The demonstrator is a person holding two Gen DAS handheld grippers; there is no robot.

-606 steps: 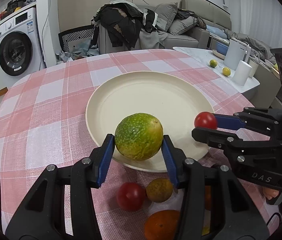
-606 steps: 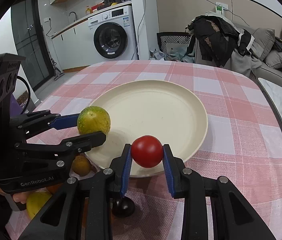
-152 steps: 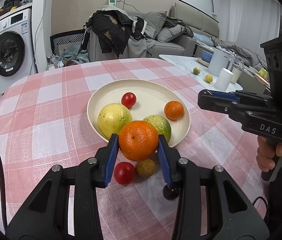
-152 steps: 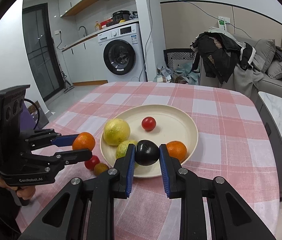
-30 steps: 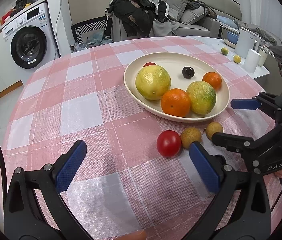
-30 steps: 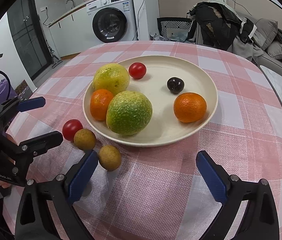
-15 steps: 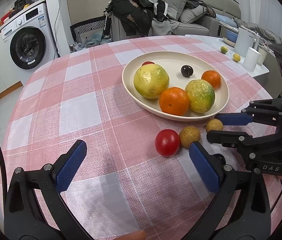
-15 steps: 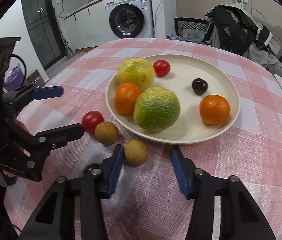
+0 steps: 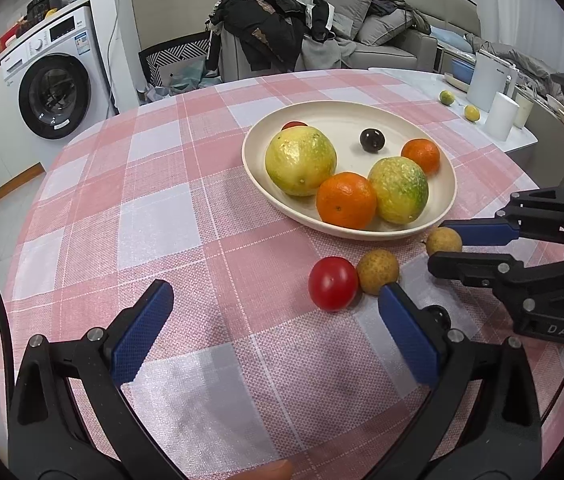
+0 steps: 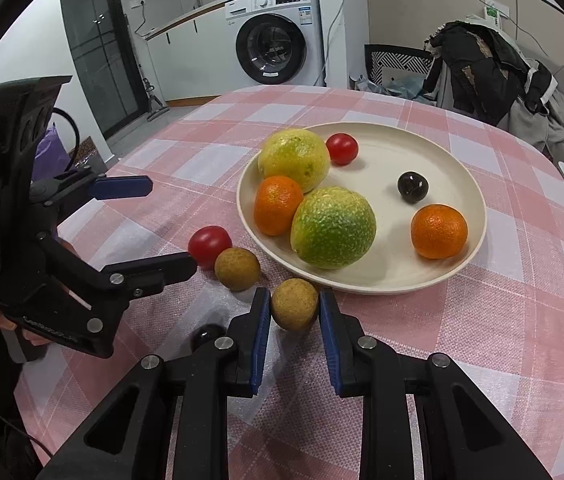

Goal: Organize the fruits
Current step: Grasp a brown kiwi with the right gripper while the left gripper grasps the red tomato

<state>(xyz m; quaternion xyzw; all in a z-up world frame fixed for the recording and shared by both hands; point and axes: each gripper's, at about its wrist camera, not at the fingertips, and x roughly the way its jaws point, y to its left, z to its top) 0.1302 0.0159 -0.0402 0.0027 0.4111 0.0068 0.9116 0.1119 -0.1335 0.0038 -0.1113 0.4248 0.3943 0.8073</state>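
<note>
A cream plate (image 10: 470,240) (image 9: 254,160) on the pink checked table holds two big yellow-green citrus fruits, two oranges, a red tomato and a dark plum. In front of it on the cloth lie a red tomato (image 10: 209,241) (image 9: 333,283), a brown longan (image 10: 237,269) (image 9: 377,272), and a second longan (image 10: 294,303) (image 9: 443,241). My right gripper (image 10: 295,307) has closed on this second longan, its blue pads touching both sides. My left gripper (image 9: 274,320) is wide open and empty, just short of the tomato. A small dark fruit (image 10: 206,334) lies under the right gripper.
A white side table (image 9: 478,120) with two limes and white containers stands to the right. A washing machine (image 10: 274,50) and a sofa with clothes (image 9: 282,32) are beyond the table. The table's edge curves off at the left (image 9: 30,216).
My right gripper has moved forward and closed from wide open onto the nearer longan. The left gripper has stayed open and crept slightly toward the tomato.
</note>
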